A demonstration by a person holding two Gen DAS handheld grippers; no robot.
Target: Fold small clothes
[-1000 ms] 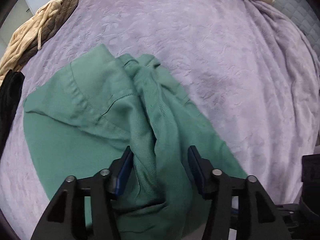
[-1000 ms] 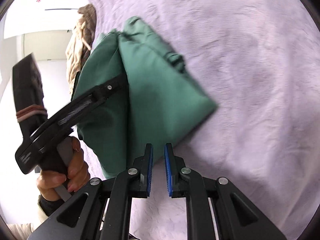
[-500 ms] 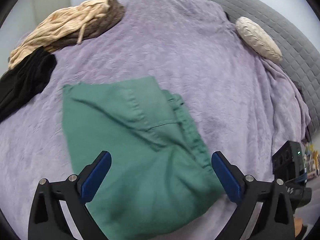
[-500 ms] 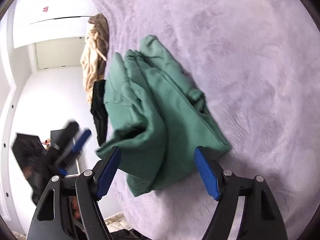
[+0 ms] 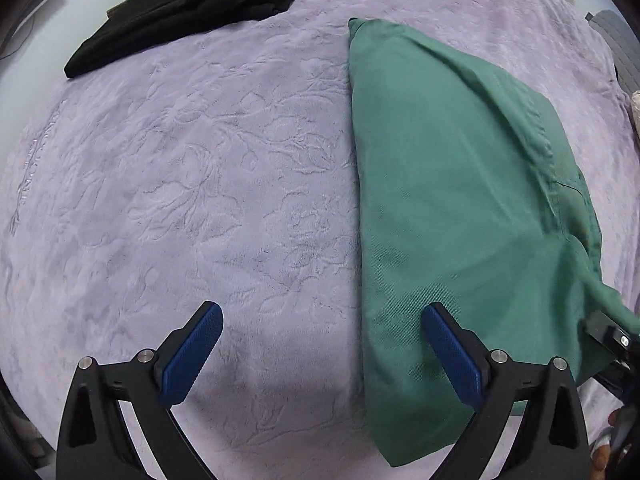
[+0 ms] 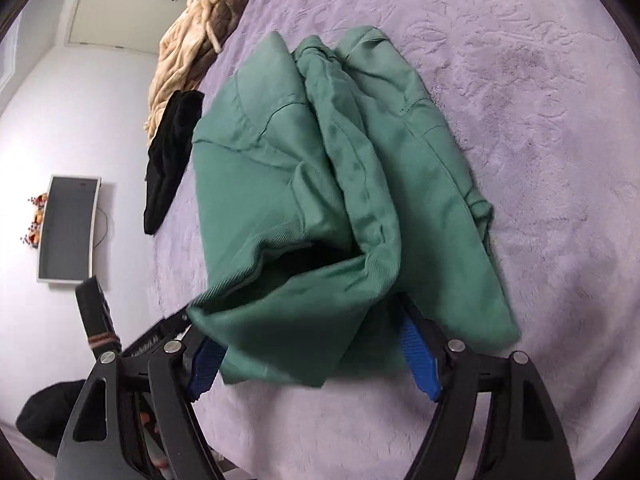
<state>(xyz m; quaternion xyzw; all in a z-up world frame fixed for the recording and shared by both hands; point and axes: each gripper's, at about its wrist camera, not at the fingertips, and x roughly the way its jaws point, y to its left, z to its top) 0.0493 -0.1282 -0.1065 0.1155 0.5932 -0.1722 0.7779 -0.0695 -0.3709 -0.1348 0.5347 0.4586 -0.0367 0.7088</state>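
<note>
Green garment (image 6: 320,184) is now lying half-folded on the bed (image 5: 200,160), released by the left gripper (image 5: 320,344), whose jaws are spread wide and empty. Right gripper (image 6: 316,356) is being closed around the near hem; next fold is likely.

**A bedroom with a lilac-covered bed and pale walls**

A wide bed (image 5: 224,184) fills both views, spread with a lilac plush cover embossed with a leafy, flowered pattern. Its surface lies mostly smooth under soft, even light. Beyond the bed's edge, the right wrist view shows plain pale walls (image 6: 72,112) and a white ceiling with a recessed panel (image 6: 120,16). A flat screen (image 6: 68,228) with a light frame hangs on the wall, a thin cable trailing from it, and small colourful objects (image 6: 36,220) sit just beside it.
</note>
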